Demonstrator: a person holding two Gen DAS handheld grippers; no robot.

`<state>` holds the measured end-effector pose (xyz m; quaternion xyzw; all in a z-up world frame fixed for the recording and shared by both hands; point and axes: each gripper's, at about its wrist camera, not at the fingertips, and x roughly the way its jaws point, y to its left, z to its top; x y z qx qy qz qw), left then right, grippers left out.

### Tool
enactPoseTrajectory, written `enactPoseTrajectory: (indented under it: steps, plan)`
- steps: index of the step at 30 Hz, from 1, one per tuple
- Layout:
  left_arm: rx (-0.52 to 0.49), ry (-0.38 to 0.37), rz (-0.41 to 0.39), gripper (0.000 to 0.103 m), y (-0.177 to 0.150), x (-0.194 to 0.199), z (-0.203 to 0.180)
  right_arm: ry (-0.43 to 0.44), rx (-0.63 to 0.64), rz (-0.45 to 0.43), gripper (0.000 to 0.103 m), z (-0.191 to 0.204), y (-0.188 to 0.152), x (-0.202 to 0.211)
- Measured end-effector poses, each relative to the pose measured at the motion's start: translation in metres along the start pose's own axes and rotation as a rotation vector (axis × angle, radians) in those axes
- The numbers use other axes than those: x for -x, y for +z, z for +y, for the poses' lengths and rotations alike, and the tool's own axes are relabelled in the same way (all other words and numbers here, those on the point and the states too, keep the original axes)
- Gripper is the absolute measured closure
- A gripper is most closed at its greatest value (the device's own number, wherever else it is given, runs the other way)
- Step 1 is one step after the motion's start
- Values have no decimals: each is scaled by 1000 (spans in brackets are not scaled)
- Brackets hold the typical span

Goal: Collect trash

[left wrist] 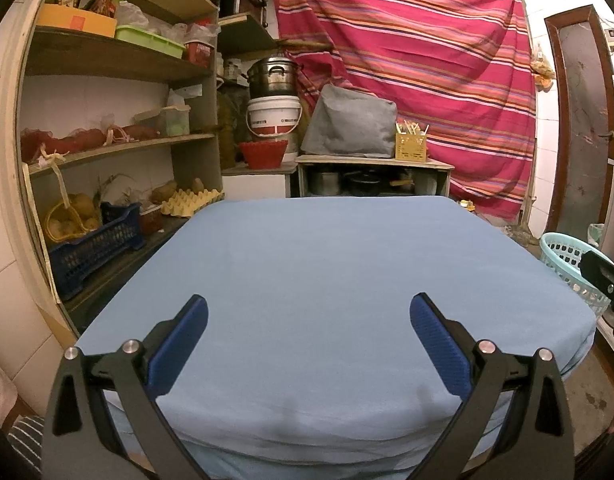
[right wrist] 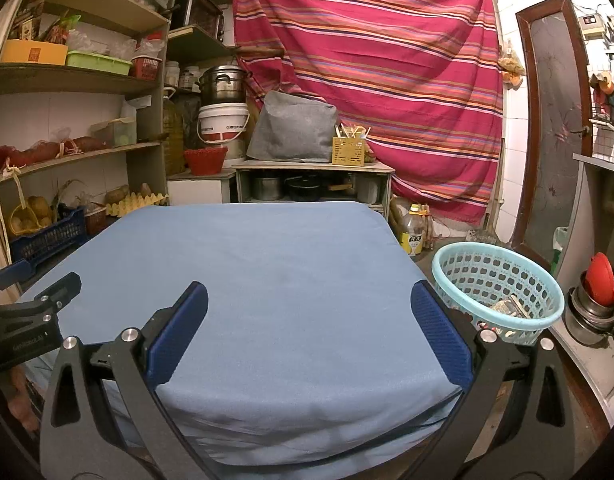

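A table under a blue cloth (left wrist: 327, 264) fills both views (right wrist: 267, 264); no trash shows on it. A light teal plastic basket (right wrist: 495, 284) stands on the floor off the table's right side, with crumpled trash (right wrist: 511, 306) inside; its rim also shows in the left wrist view (left wrist: 567, 264). My left gripper (left wrist: 307, 320) is open and empty over the table's near edge. My right gripper (right wrist: 307, 308) is open and empty over the near right part of the table. The left gripper's body shows at the right view's left edge (right wrist: 31, 320).
Shelves (left wrist: 107, 144) with crates, baskets and an egg tray stand on the left. A low cabinet (right wrist: 311, 180) with pots, buckets and a grey cover is behind the table. A striped red curtain (right wrist: 367, 80) hangs behind. An oil bottle (right wrist: 413, 232) and steel pots (right wrist: 595, 312) are at right.
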<state>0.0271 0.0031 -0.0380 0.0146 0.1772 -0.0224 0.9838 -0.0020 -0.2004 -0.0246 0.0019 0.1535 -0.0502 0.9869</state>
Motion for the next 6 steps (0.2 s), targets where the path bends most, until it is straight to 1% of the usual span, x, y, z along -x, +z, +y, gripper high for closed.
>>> enactPoseTrajectory:
  steps: [6]
  plan:
    - [8, -2, 8, 4, 2, 0, 0, 1, -2, 2, 4, 0, 0, 0]
